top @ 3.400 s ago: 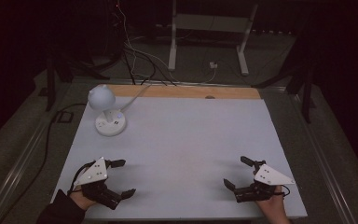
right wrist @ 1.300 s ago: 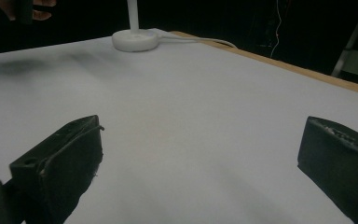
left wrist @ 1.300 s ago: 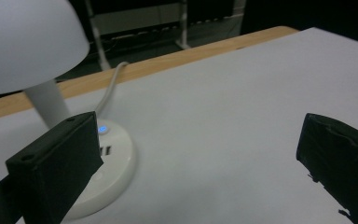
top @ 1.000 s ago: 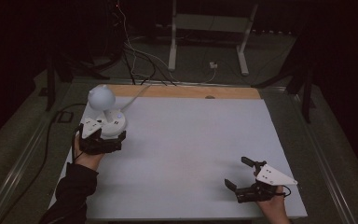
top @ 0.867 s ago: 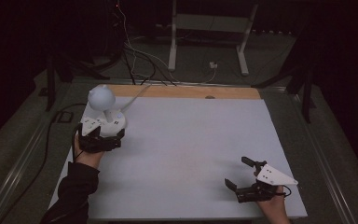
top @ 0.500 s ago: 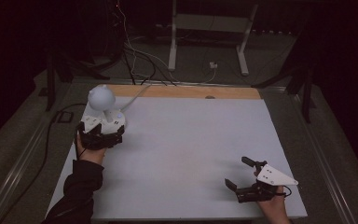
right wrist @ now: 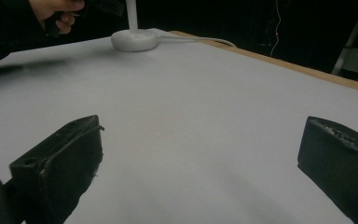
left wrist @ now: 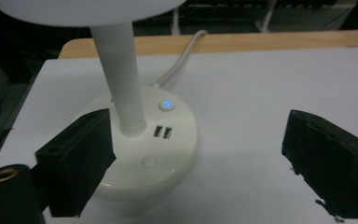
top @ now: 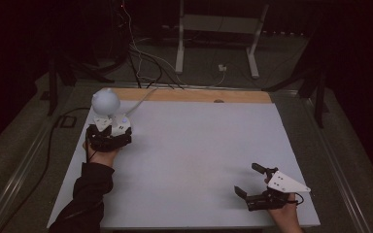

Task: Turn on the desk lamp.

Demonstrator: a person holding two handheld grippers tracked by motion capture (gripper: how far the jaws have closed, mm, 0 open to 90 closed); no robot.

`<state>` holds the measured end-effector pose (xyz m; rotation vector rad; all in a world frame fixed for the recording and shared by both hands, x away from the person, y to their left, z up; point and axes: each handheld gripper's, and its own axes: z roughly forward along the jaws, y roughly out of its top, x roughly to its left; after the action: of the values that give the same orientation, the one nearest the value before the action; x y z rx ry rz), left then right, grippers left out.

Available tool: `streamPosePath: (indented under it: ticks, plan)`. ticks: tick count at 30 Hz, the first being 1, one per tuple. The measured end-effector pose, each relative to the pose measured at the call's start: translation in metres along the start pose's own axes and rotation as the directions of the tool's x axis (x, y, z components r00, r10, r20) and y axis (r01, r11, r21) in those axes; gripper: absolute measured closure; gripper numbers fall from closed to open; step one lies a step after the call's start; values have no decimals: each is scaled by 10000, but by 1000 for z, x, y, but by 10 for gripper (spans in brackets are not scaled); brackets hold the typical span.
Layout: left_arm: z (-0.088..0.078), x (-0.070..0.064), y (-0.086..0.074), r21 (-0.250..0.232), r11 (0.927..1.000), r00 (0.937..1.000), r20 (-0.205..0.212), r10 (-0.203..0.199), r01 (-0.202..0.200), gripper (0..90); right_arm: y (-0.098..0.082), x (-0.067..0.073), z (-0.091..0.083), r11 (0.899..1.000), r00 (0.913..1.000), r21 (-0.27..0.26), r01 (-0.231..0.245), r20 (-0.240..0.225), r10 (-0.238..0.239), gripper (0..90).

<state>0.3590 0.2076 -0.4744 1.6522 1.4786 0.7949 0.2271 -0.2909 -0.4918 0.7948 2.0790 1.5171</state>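
Left gripper [top: 108,137] at the lamp [top: 108,109] in the far-left corner of the table [top: 199,145]; right gripper [top: 257,187] low at the near-right edge.

Left forearm stretched forward from the bottom edge, dark sleeve [top: 85,194] to the wrist, hand behind the lamp's round base [left wrist: 144,154]. Lamp head cut off at the top of the left gripper view; seen from above, gripper body hiding most of the base. Left fingers [left wrist: 77,161] just been closing yet still wide apart, one over the base's rim, the other out over bare table, touch impossible to tell. Lit blue button [left wrist: 166,105] beside the stem [left wrist: 121,79]. Right fingers [right wrist: 60,163] spread wide, nothing between them.
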Motion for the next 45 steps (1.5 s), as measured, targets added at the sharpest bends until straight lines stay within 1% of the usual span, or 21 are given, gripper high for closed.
streamPosePath:
  ticks: [1, 2, 4, 5, 6, 7, 9, 11, 14, 15, 16, 17, 18, 20, 25, 31, 33, 39, 42, 43, 45]
  plan:
    - [1, 0, 0, 18, 10000, 9999, -119, 5, -5, 172, 0, 0, 0, 10000, 10000, -5, 1, 11, -1, 0]
    - [2, 0, 0, 48, 10000, 9999, -138, -14, 14, 215, 0, 0, 0, 10000, 10000, 5, -66, 1, 66, 0]
    - [3, 0, -1, 73, 10000, 9997, -219, -65, 67, 229, 0, 0, 0, 10000, 10000, 24, -43, 6, 43, 0]
    - [4, 0, -1, 63, 10000, 9997, -224, -46, 48, 259, 0, 0, 0, 10000, 10000, 19, -22, 8, 22, 0]
    - [4, 0, -1, 57, 10000, 9994, -334, -19, 20, 317, 0, 0, 0, 10000, 10000, 5, -14, 7, 14, 0]
    - [4, 0, -1, -22, 10000, 9989, -453, -82, 81, 331, 0, 0, 0, 10000, 10000, 3, -28, 11, 28, 0]
    - [4, 2, -2, -14, 9999, 9986, -516, -139, 139, 414, -1, -1, 0, 10000, 10000, 6, -72, -15, 72, 0]
    - [5, 4, -2, -57, 9997, 9980, -587, -235, 232, 476, 0, -1, 0, 10000, 10000, -15, -68, -13, 68, 0]
    - [6, 6, -2, 57, 9996, 9974, -680, -258, 263, 542, 0, 0, 0, 10000, 10000, -7, -74, -8, 74, 0]
    - [6, 6, -3, 40, 9997, 9966, -782, -246, 250, 560, -1, 0, 0, 10000, 10000, 11, -55, -16, 55, 0]
    - [6, 7, -3, 49, 9997, 9966, -791, -215, 219, 621, 0, 0, 0, 10000, 10000, 3, -32, -5, 32, 0]
    - [6, 8, -3, 70, 9998, 9969, -763, -173, 178, 621, 0, 0, 0, 10000, 10000, 3, -32, -5, 32, 0]
    - [6, 8, -3, 39, 9999, 9965, -826, -143, 146, 653, 0, 0, 0, 10000, 10000, 2, -45, -4, 45, 0]
    - [7, 10, -4, 55, 9997, 9969, -763, -214, 218, 701, -1, -1, 0, 10000, 10000, 4, -69, -6, 69, 0]
    - [10, 15, -5, 128, 9997, 9957, -909, -200, 213, 755, -1, -1, 0, 10000, 10000, 27, -49, 3, 49, 0]
    - [14, 22, -8, 374, 9993, 9963, -854, 14, 18, 869, -1, -1, 0, 10000, 10000, 37, -51, 17, 51, 0]
    - [16, 23, -9, 455, 9990, 9973, -735, 28, 6, 900, -1, -1, 0, 10000, 10000, 78, -42, 16, 42, 0]
    - [21, 23, -11, 613, 9980, 9978, -636, 186, -147, 900, -1, 0, 0, 10000, 10000, 87, -9, 18, 9, 0]
    - [25, 23, -12, 776, 9969, 9986, -504, 151, -112, 900, -1, 0, 0, 10000, 10000, 81, -37, 13, 37, 0]
    - [26, 23, -13, 866, 9962, 9989, -445, 173, -134, 900, -1, -1, 0, 9999, 10000, 90, -45, 13, 45, 0]
    - [28, 23, -14, 942, 9953, 9985, -466, 282, -237, 900, -1, 0, 0, 10000, 10000, 96, -13, 17, 13, 0]
